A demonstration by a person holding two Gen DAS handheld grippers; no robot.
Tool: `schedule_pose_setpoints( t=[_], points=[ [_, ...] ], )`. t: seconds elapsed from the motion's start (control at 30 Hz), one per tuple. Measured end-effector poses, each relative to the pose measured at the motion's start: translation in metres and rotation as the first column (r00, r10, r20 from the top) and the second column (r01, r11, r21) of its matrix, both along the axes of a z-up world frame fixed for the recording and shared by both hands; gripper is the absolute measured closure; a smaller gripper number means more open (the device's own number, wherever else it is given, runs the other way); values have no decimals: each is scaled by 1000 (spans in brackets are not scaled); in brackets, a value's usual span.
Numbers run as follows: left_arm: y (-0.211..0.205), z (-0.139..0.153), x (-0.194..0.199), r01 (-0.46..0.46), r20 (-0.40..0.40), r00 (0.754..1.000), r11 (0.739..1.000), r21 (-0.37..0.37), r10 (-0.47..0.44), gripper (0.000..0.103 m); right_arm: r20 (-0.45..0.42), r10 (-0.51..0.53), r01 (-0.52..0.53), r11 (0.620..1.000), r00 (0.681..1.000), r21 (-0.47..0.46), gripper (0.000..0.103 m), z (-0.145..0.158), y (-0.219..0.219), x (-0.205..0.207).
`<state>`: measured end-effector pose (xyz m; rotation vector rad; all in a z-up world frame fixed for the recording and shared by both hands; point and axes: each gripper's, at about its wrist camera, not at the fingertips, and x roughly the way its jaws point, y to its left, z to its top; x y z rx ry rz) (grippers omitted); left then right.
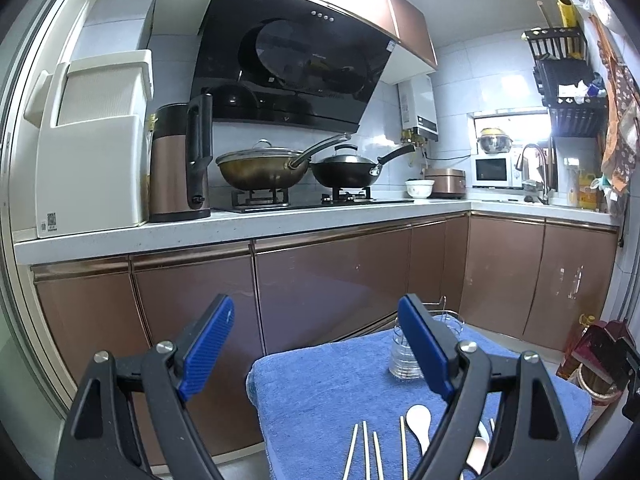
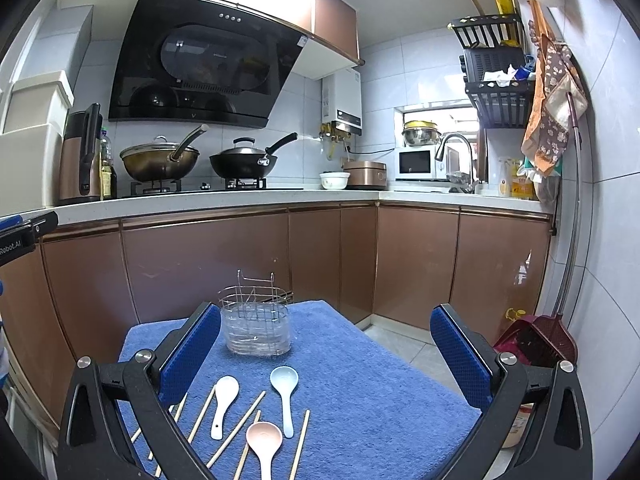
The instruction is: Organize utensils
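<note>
- Two tools hang above a table covered with a blue towel (image 2: 360,380); the left tool (image 1: 316,354) and the right tool (image 2: 326,358) both have their blue pads spread wide, grasping nothing.
- Three spoons lie near the front of the towel: a white spoon (image 2: 224,400), a pale blue spoon (image 2: 285,394) and a pink spoon (image 2: 264,446).
- Several wooden chopsticks (image 2: 240,428) lie scattered among the spoons.
- A wire utensil holder (image 2: 256,326) stands upright at the far side of the towel.
</note>
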<state>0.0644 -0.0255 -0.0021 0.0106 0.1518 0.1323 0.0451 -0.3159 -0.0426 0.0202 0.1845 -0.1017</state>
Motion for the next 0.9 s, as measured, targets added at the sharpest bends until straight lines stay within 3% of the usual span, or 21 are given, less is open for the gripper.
schedule_pose_setpoints(
  t=[0.27,0.47,0.6,0.9],
  points=[
    [10,-4,-1,-12,-2,1000,1000,-8,12,20,2,12,-12,1000,1000,-12,0,2,7,-2],
    [27,-5,-11,-41,79,996,996,-81,48,20,2,22,-22,1000,1000,-20,0,2,9,-5],
    [35,-2,-6,-49,29,998,997,-52,51,20,-9,37,-37,999,999,8,0,-2,3,-3],
    [41,-20,23,23,-121,992,996,-86,-34,20,-56,54,-51,997,997,59,0,-15,-12,13]
  ],
)
